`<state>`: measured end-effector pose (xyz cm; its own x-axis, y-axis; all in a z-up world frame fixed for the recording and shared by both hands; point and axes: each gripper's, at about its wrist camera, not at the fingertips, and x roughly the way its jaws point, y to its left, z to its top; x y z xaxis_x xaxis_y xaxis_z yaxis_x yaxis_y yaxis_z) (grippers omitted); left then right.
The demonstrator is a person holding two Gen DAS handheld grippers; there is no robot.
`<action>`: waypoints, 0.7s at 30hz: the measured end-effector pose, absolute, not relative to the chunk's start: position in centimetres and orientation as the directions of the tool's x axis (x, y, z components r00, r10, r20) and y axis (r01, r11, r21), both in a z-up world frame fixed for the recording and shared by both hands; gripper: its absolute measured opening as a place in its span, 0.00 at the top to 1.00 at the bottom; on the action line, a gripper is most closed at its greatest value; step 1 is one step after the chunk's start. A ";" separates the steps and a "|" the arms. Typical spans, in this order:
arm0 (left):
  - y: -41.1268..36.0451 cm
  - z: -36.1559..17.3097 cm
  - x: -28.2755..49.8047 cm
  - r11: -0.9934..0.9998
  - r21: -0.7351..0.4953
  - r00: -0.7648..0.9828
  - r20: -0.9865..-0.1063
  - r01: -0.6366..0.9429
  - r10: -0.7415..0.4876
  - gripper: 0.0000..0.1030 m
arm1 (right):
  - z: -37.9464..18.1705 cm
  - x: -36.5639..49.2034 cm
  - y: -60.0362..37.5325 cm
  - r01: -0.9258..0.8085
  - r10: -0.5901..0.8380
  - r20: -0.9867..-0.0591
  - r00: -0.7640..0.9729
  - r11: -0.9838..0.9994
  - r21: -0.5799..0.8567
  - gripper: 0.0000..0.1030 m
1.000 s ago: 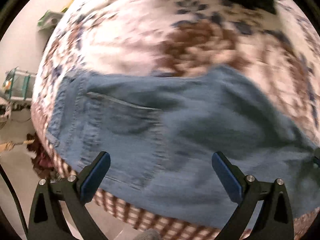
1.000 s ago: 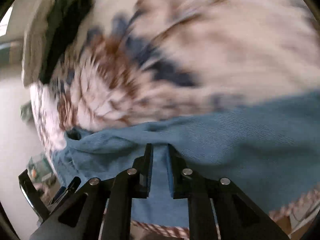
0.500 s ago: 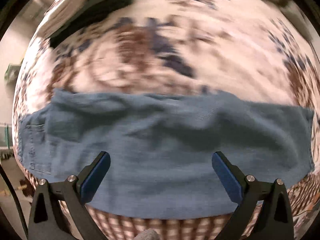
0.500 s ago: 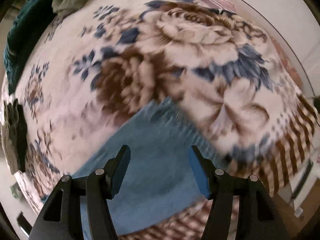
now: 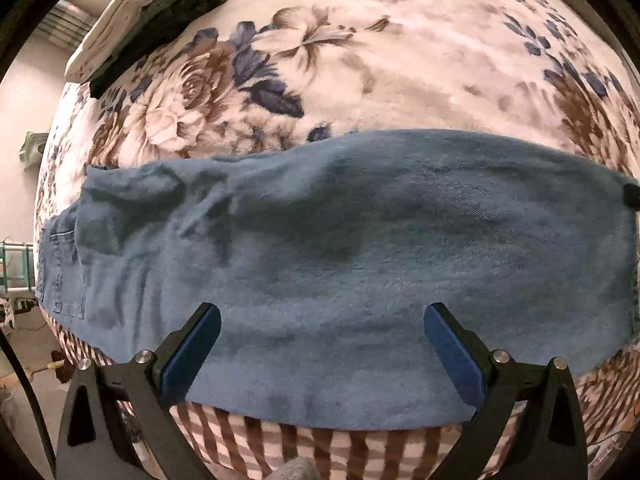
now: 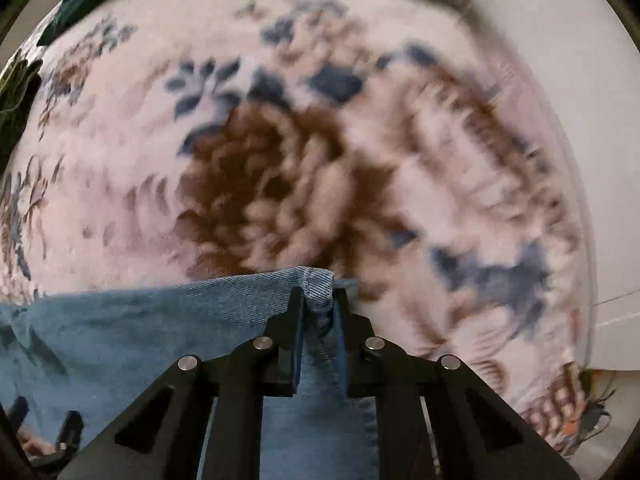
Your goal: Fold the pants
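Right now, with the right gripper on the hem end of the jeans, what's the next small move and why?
Probably lift the right gripper, whose jaws have just closed onto the hem corner of the jeans, and carry it toward the waist end. The jeans lie lengthwise on the floral blanket, and the left gripper hovers open over them, gripping nothing.

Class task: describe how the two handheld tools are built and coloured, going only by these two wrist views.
Both tools, left and right, have black angular frames with triangular cut-outs and silver round bolts. Each finger carries a flat blue pad. A black cable runs beside the left tool.
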<state>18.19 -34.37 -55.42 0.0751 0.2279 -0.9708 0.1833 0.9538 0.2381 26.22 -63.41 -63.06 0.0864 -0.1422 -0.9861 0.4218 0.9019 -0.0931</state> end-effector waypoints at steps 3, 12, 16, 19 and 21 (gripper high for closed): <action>-34.6 -55.3 17.9 0.954 0.242 0.074 -0.970 0.176 0.232 0.00 | -62.3 24.9 -65.2 0.491 -0.110 -0.988 0.107 0.870 -0.044 0.86; -34.9 -54.8 16.5 0.959 0.233 0.067 -0.972 0.159 0.225 0.00 | -64.7 25.0 -70.1 0.615 0.163 -0.984 0.076 0.769 0.175 0.68; -35.4 -54.6 15.7 0.962 0.215 0.050 -0.976 0.165 0.210 0.00 | -61.2 20.3 -71.7 0.686 0.178 -0.975 0.133 0.694 0.220 0.37; -35.9 -54.5 15.4 0.962 0.208 0.050 -0.978 0.177 0.202 0.00 | -62.1 16.5 -71.1 0.726 0.268 -0.959 0.088 0.642 0.246 0.37; -36.2 -54.4 15.3 0.961 0.205 0.051 -0.979 0.186 0.199 0.00 | -64.7 14.2 -69.9 0.751 0.351 -0.935 0.048 0.605 0.265 0.37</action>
<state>15.29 -36.18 -54.42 0.0514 0.1993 -0.9786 0.1855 0.9609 0.2055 14.17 -69.91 -64.70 0.0476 0.3508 -0.9352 0.7509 0.6049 0.2651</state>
